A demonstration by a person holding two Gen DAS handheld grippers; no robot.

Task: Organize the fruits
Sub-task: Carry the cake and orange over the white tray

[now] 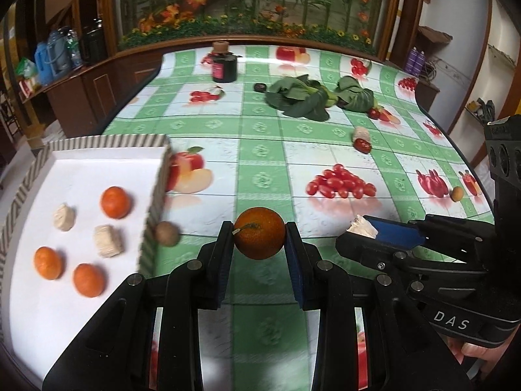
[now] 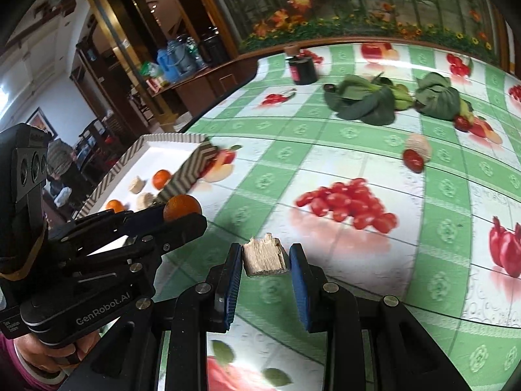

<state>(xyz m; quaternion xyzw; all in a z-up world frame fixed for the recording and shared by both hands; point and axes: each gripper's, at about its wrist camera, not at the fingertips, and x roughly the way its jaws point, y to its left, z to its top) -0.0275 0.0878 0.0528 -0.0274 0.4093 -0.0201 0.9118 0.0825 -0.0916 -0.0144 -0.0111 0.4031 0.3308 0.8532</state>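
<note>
My left gripper [image 1: 259,233] is shut on an orange mandarin [image 1: 259,233], held above the tablecloth just right of the white tray [image 1: 97,169]. The tray holds three mandarins [image 1: 114,202] and two beige pastry pieces [image 1: 107,240]. My right gripper [image 2: 265,255] is shut on a beige crumbly pastry block [image 2: 265,255]. The right gripper [image 1: 361,231] also shows beside the left one in the left wrist view. In the right wrist view, the left gripper [image 2: 180,210] with its mandarin hangs between me and the tray [image 2: 192,163].
A small brown round fruit [image 1: 166,233] lies against the tray's outer wall. On the printed cloth lie a red date with a beige piece [image 1: 362,140], leafy greens [image 1: 302,97], a dark jar [image 1: 224,65], and a small tan fruit [image 1: 457,193] near the right edge.
</note>
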